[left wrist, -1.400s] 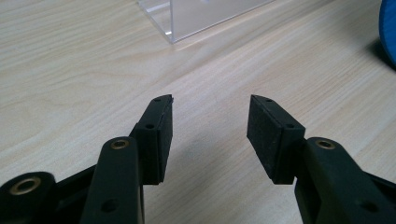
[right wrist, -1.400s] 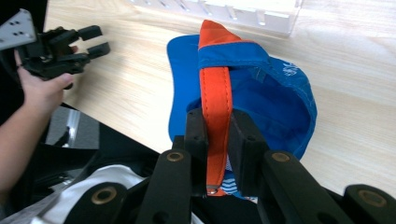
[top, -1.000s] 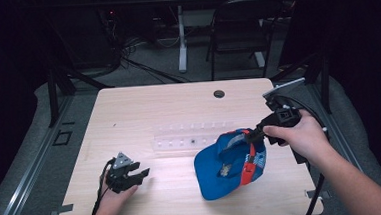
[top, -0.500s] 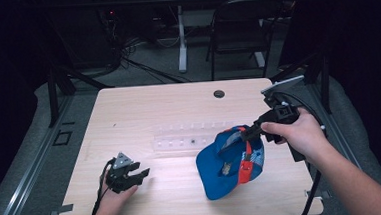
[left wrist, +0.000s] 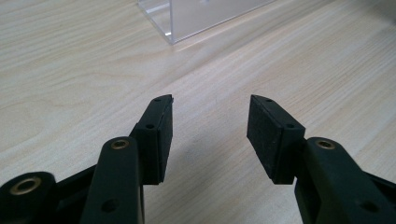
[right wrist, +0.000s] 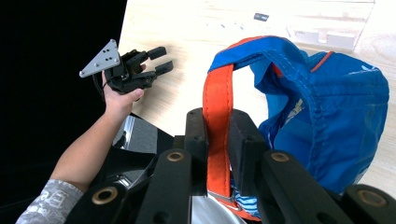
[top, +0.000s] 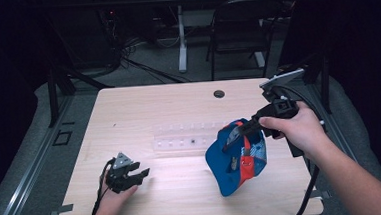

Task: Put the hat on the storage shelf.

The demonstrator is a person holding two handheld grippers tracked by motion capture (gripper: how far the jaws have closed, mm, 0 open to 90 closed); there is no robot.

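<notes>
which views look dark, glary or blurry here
High view: table evenly lit, the room around it dark and murky. Left gripper view: sharp wood grain, bright glare on the clear plastic tray. Right gripper view: orange strap crisp, far tabletop washed out, left side pure black.

Dim room, grey floor (top: 30,147), dark chair (top: 234,34) beyond the pale wooden table (top: 143,105).

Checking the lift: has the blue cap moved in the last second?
Yes. The blue cap, clamped by the right gripper, has shifted slightly right and tilted more upright, judged against the clear rack.
</notes>
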